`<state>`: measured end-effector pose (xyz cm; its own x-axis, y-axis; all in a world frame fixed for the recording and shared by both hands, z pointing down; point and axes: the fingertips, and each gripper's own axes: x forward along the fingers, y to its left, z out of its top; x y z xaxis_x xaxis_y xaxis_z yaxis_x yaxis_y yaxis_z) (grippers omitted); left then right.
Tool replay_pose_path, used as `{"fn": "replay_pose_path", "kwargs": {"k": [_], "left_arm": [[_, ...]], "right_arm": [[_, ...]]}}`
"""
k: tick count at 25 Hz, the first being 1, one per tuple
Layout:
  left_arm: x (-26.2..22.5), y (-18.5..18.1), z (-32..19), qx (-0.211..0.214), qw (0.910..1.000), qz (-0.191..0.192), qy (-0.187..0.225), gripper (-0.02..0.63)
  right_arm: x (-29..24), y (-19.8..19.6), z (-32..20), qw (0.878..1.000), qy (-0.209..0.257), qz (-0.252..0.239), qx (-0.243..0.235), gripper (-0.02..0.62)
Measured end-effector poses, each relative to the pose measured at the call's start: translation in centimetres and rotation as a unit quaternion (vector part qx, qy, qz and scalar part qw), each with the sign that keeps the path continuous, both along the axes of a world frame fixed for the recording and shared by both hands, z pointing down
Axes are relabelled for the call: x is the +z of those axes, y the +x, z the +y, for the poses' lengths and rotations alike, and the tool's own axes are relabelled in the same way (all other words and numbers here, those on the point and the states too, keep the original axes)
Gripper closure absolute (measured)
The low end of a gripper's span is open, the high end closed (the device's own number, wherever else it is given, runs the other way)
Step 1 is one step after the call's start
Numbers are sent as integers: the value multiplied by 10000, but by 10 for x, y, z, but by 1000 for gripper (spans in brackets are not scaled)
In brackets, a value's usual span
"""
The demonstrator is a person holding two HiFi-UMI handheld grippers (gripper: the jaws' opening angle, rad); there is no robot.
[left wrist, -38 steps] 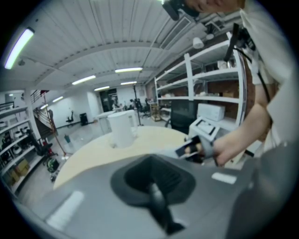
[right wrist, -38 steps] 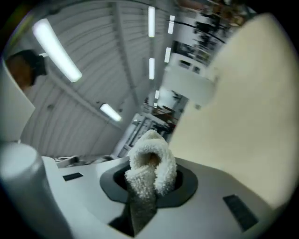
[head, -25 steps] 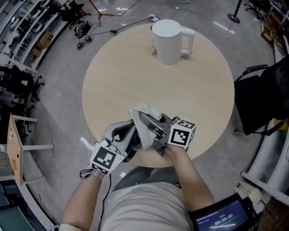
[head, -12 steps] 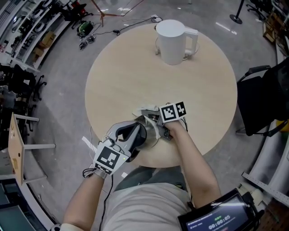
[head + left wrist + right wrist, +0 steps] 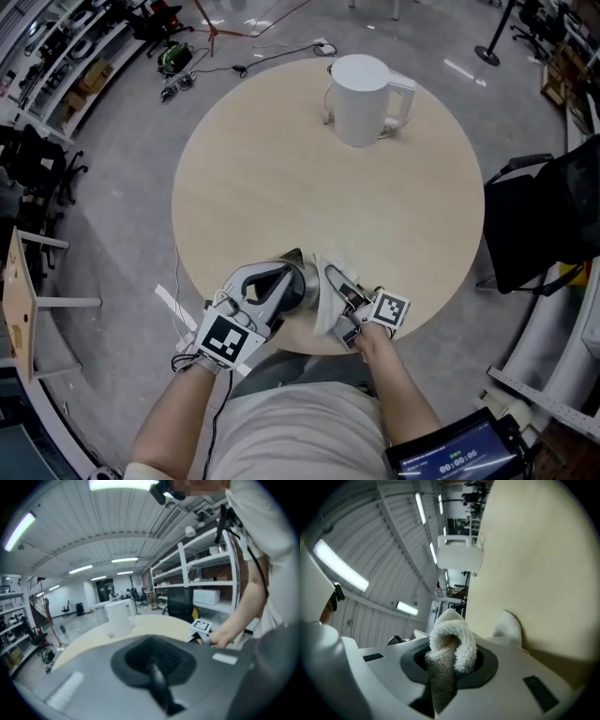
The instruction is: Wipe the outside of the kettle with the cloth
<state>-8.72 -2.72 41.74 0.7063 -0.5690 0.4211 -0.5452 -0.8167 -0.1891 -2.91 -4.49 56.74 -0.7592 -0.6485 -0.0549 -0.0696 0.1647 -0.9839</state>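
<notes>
Round pale desk (image 5: 281, 169); you stand at its near edge. White kettle (image 5: 361, 98) upright at the far side, handle to your right, well apart from both claws. Your left claw (image 5: 296, 281) sits over the near edge, jaws pressed together with nothing between them. Your right claw (image 5: 334, 281) is just beside it, clamped on the white cloth (image 5: 323, 305), which bunches out past the jaws. The lit screen (image 5: 450, 452) at lower right shows digits too small to read.

No text can be read. Screen (image 5: 448, 452), below and right of the right tongs (image 5: 335, 287): lit characters, too small to read. Marker cube (image 5: 389, 310) on those tongs: square pattern only, no letters.
</notes>
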Motion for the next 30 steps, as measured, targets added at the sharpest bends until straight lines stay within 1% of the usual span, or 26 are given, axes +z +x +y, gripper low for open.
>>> {"fn": "replay_pose_path", "kwargs": {"k": [2, 3, 4, 6, 8, 9, 10, 11, 12, 13, 14, 15, 17, 18, 19, 20, 21, 22, 23, 24, 25, 26, 27, 28, 29, 30], "left_arm": [[1, 6, 3, 300, 9995, 77, -12, 606], [0, 11, 3, 463, 9989, 78, -16, 606], [0, 15, 2, 586, 9983, 39, -16, 606], [1, 19, -2, 624, 9980, -109, -9, 606], [4, 20, -5, 509, 9984, -227, -4, 607], [4, 20, -6, 452, 9987, -226, -9, 607], [4, 21, -6, 408, 9989, -211, -11, 607], [3, 22, -7, 378, 9991, -200, -9, 607], [2, 22, -8, 357, 9992, -200, -5, 607], [1, 23, -9, 340, 9992, -205, -6, 607], [1, 24, -10, 321, 9993, -210, -15, 607], [1, 24, -11, 300, 9993, -212, -29, 607], [2, 25, -12, 274, 9994, -219, -44, 607], [3, 24, -13, 270, 9994, -223, -37, 607], [4, 24, -13, 269, 9994, -226, -28, 607], [4, 23, -13, 267, 9994, -225, -21, 607], [4, 23, -13, 269, 9994, -218, -20, 607], [4, 23, -13, 271, 9994, -208, -25, 607], [4, 23, -13, 273, 9994, -195, -39, 607], [3, 23, -13, 270, 9994, -184, -59, 607], [4, 23, -13, 265, 9995, -178, -77, 607], [4, 23, -12, 258, 9995, -184, -82, 607], [4, 23, -12, 252, 9995, -201, -75, 607], [4, 24, -13, 247, 9994, -219, -65, 607], [4, 24, -13, 241, 9994, -227, -59, 607], [4, 25, -14, 235, 9994, -228, -60, 607]], "right_arm": [[-1, 10, 20, 9987, -140, -245, 435, 506], [-9, 13, 27, 9977, -109, -273, 605, 506], [-22, 15, 32, 9970, 31, -278, 718, 506], [-58, 13, 43, 9957, 599, -158, 692, 506], [-84, 3, 57, 9898, 1354, 299, 322, 506], [-95, -4, 67, 9818, 1808, 584, 37, 506], [-106, -12, 79, 9691, 2308, 814, -300, 506], [-113, -24, 92, 9533, 2775, 990, -667, 506], [-113, -36, 103, 9374, 3110, 1187, -1022, 506], [-103, -48, 111, 9247, 3259, 1460, -1317, 506], [-84, -57, 116, 9171, 3223, 1772, -1537, 506], [-62, -62, 119, 9145, 3027, 2065, -1713, 511], [-20, -68, 123, 9113, 2370, 2633, -2099, 511], [-6, -72, 125, 9047, 2125, 2888, -2303, 511], [-5, -75, 126, 8976, 2080, 3030, -2433, 511], [-18, -78, 125, 8956, 2251, 2990, -2405, 511], [-43, -77, 121, 9002, 2538, 2785, -2184, 511], [-70, -75, 115, 9065, 2811, 2544, -1856, 511], [-91, -72, 108, 9089, 3021, 2407, -1572, 511], [-101, -71, 105, 9058, 3178, 2409, -1431, 511], [-98, -73, 107, 9003, 3261, 2489, -1454, 511], [-84, -77, 112, 8957, 3208, 2613, -1628, 512], [-59, -82, 118, 8920, 2976, 2813, -1915, 515], [-28, -87, 124, 8884, 2567, 3081, -2234, 515], [1, -89, 127, 8861, 2063, 3317, -2494, 514], [20, -89, 127, 8869, 1637, 3411, -2650, 514]]}}
